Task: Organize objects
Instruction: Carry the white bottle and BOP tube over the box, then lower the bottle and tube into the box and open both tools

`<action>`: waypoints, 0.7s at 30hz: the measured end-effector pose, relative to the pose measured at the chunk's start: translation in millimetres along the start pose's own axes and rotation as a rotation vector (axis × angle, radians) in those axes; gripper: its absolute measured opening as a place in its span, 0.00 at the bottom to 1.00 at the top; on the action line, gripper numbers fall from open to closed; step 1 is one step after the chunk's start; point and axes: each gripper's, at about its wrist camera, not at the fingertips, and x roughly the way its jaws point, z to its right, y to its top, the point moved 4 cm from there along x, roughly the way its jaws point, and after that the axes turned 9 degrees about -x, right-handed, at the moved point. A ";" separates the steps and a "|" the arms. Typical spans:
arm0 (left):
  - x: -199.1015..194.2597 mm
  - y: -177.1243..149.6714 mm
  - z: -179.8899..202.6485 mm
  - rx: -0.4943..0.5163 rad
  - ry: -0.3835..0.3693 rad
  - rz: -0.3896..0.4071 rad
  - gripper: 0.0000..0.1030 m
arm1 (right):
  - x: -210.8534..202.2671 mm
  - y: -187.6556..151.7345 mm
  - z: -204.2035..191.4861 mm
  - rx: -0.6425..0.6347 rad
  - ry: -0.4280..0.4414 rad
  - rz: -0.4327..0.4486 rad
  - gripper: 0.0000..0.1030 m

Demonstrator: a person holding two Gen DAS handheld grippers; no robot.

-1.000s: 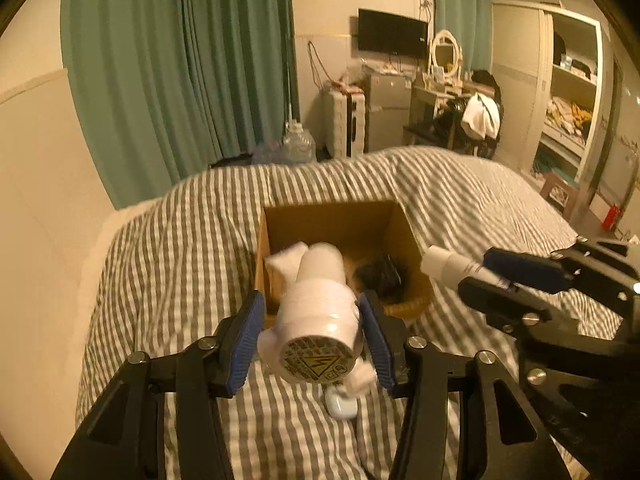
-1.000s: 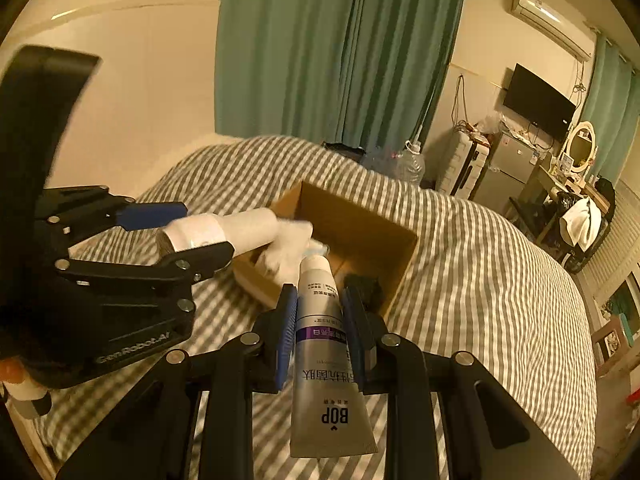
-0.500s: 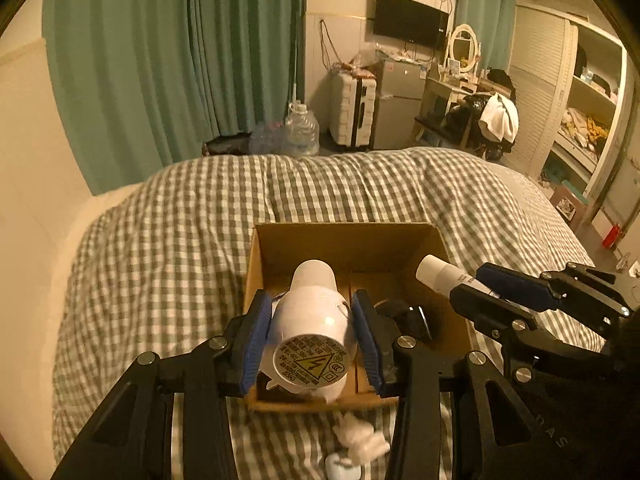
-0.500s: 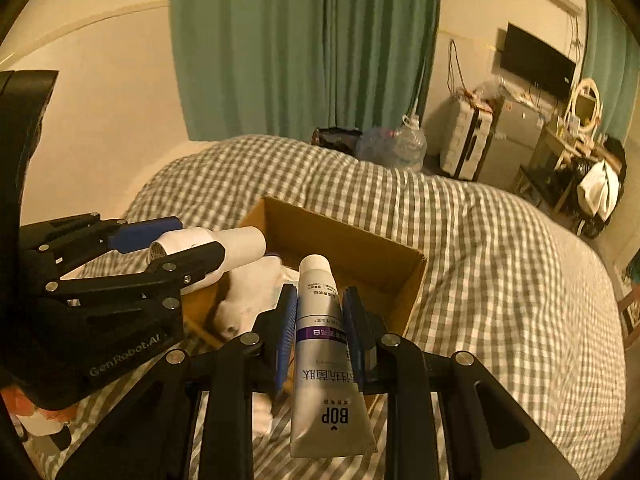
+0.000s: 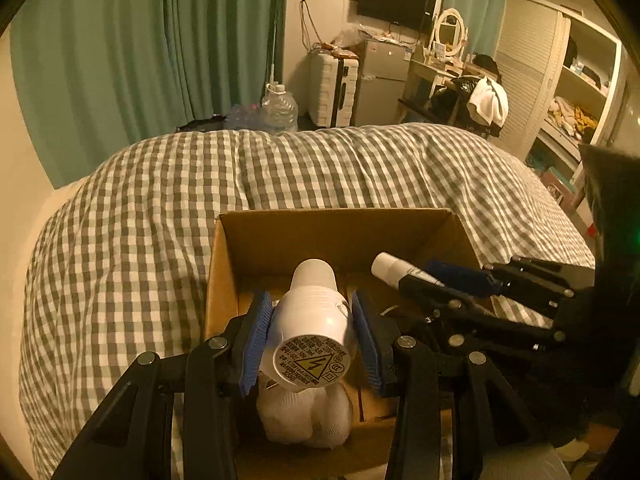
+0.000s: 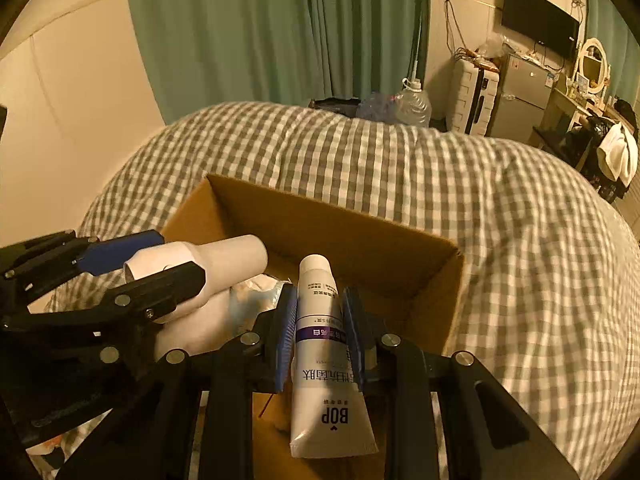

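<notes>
An open cardboard box (image 5: 336, 224) (image 6: 360, 236) sits on the grey checked bed cover. My left gripper (image 5: 312, 320) is shut on a white hair dryer (image 5: 312, 320) (image 6: 200, 268), held over the box's left half with its nozzle pointing forward. My right gripper (image 6: 318, 320) is shut on a white BOP tube (image 6: 320, 340) (image 5: 394, 270), cap forward, over the box's right half. Under the dryer a white cloth bundle (image 5: 304, 416) (image 6: 208, 320) lies inside the box. The box floor is mostly hidden by the two grippers.
The checked bed cover (image 5: 140, 240) spreads all around the box. Green curtains (image 5: 140, 48) hang behind, with a large water bottle (image 5: 278, 106), a white suitcase (image 5: 332, 92) and a small fridge (image 5: 380, 76) on the floor beyond. Shelves (image 5: 576, 96) stand at the right.
Both grippers came forward and down over the box, which now fills the lower middle of each view. The dryer and the tube stayed gripped throughout.
</notes>
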 end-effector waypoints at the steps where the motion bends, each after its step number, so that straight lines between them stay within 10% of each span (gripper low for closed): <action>1: 2.8 0.3 0.7 0.003 0.003 -0.003 0.41 | 2.9 -1.8 0.4 0.002 0.001 -0.003 0.23; 6: 4.2 0.8 0.5 -0.005 0.005 -0.012 0.41 | 2.3 -4.7 10.7 0.041 -0.002 0.001 0.26; 9: -6.3 1.7 1.0 -0.008 0.012 0.002 0.42 | -15.5 -2.2 15.1 0.071 -0.003 0.037 0.51; 12: -23.5 3.7 6.6 0.013 0.032 0.026 0.49 | -38.4 1.4 18.3 0.088 -0.005 0.074 0.55; 17: -68.3 7.3 6.3 -0.019 0.087 0.115 0.89 | -85.4 6.5 19.2 0.090 -0.065 0.128 0.64; 21: -105.3 6.9 1.9 -0.048 0.089 0.166 0.94 | -130.0 7.7 16.1 0.078 -0.114 0.193 0.78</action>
